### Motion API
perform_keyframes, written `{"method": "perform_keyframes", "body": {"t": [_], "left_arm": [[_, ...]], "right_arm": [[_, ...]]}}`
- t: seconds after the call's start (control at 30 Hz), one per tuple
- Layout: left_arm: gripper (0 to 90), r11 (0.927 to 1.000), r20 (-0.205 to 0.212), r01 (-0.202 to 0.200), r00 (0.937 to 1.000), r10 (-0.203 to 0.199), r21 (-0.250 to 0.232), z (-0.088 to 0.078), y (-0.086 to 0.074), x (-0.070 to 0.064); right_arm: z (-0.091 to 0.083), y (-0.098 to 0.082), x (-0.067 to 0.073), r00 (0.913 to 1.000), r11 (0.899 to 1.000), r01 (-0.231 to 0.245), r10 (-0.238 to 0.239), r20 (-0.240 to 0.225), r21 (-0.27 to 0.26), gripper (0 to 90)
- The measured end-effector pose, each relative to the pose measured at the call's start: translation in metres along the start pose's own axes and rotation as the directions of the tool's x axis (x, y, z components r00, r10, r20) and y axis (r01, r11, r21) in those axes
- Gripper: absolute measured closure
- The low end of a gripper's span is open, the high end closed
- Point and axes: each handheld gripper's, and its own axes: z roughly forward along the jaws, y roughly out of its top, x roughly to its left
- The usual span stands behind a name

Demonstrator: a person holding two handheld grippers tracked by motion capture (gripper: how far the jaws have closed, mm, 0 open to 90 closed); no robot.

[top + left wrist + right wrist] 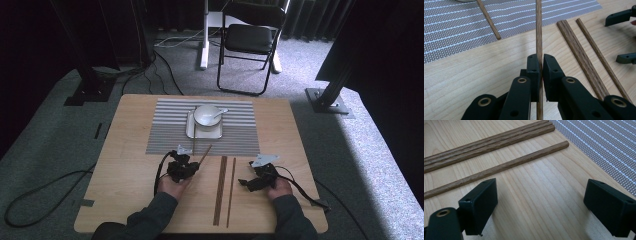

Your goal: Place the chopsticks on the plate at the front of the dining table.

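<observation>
My left gripper (541, 60) is shut on a brown wooden chopstick (539, 30), which runs straight out between the jaws toward the striped mat. In the high view this gripper (195, 166) sits near the mat's front edge with the held chopstick (206, 152) angled up and to the right. Another chopstick (487, 18) lies on the mat. Two chopsticks side by side (220, 190) and a single one (231, 192) lie on the bare wood between my hands. My right gripper (246, 174) stands open just right of them, its jaws (546, 197) wide apart over bare table beside the single chopstick (499, 168).
A grey striped placemat (235, 130) covers the table's far middle. On it is a square plate (190, 131) carrying a white bowl (206, 115) with a spoon. Cables trail from both grippers. A folding chair (250, 40) stands beyond the table.
</observation>
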Motion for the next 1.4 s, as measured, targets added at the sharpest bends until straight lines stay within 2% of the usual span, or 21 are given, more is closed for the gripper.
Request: {"method": "perform_keyframes", "body": {"t": [0.47, 0.63, 1.4], "left_arm": [[84.4, 0.9991, -0.014, 0.025, 0.9996, -0.026, -0.033, -0.007, 0.003, 0.007], [84.4, 0.9980, -0.012, 0.045, 0.9989, -0.046, -0.044, -0.010, 0.004, 0.011], [84.3, 0.9951, -0.022, 0.072, 0.9970, -0.074, -0.068, -0.015, 0.009, 0.020]], "right_arm": [[0.000, 0.000, 0.000, 1.0000, 1.000, 0.000, 0.000, 0.000, 0.000, 11.3], [0.000, 0.000, 0.000, 1.0000, 1.000, 0.000, 0.000, 0.000, 0.000, 11.3], [0.000, 0.000, 0.000, 1.0000, 1.000, 0.000, 0.000, 0.000, 0.000, 11.3]]}}
